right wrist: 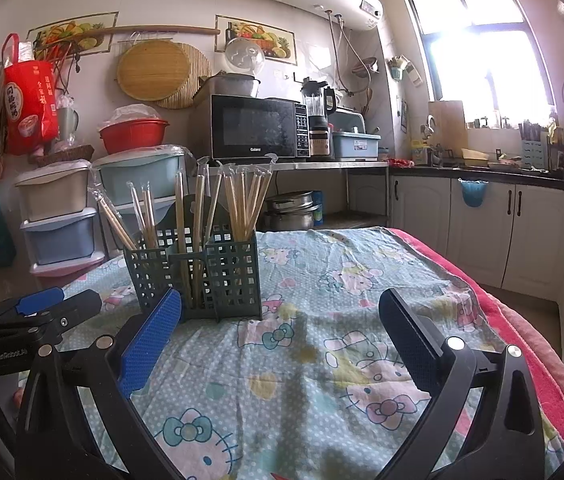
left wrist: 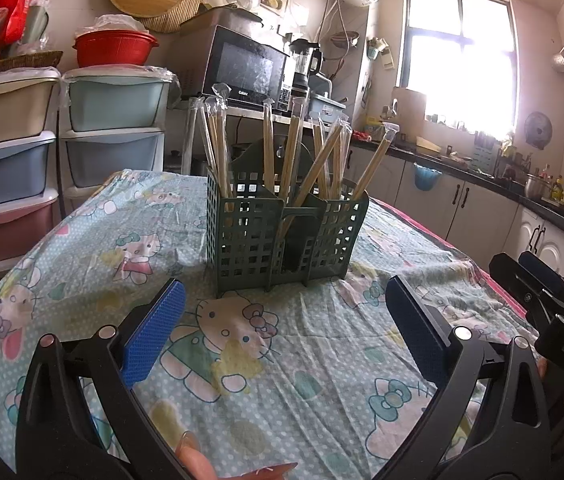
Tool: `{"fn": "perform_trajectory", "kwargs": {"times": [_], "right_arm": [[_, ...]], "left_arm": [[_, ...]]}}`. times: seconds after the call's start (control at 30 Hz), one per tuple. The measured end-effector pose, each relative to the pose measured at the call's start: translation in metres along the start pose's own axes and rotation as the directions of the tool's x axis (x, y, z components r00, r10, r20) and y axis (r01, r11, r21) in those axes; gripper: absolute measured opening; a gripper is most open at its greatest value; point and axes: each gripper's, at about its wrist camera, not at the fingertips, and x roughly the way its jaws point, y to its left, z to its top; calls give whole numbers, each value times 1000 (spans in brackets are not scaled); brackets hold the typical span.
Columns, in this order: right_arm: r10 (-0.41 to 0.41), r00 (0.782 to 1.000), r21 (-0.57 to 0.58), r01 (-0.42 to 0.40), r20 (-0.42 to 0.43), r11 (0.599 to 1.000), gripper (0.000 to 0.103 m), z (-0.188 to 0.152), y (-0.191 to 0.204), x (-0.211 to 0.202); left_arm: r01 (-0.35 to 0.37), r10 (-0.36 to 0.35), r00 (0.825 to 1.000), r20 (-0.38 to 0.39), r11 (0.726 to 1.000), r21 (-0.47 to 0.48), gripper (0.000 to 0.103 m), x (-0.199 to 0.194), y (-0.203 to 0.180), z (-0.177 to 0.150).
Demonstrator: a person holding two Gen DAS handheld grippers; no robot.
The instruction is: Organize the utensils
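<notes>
The left gripper [left wrist: 282, 328] and right gripper [right wrist: 280, 334] were held low over the patterned cloth [left wrist: 282, 392], jaws spread wide, nothing gripped. Farther on, mid-table, the green utensil caddy [left wrist: 284, 236] was seen upright, wrapped chopsticks [left wrist: 268, 152] standing in its compartments.

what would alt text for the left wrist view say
A green slotted utensil caddy holding wrapped chopsticks stands on a cartoon-print tablecloth, straight ahead of the open, empty left gripper. The right gripper shows at the right edge.
</notes>
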Motion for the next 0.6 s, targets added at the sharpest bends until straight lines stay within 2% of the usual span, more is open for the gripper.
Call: {"fn": "perform_trajectory", "kwargs": {"times": [0.6], "right_arm": [[0,1000,1,0,0,1000,97,0,0,0]], "left_arm": [[2,-2,1000,2,1000,0,93,-1,1,0]]}}
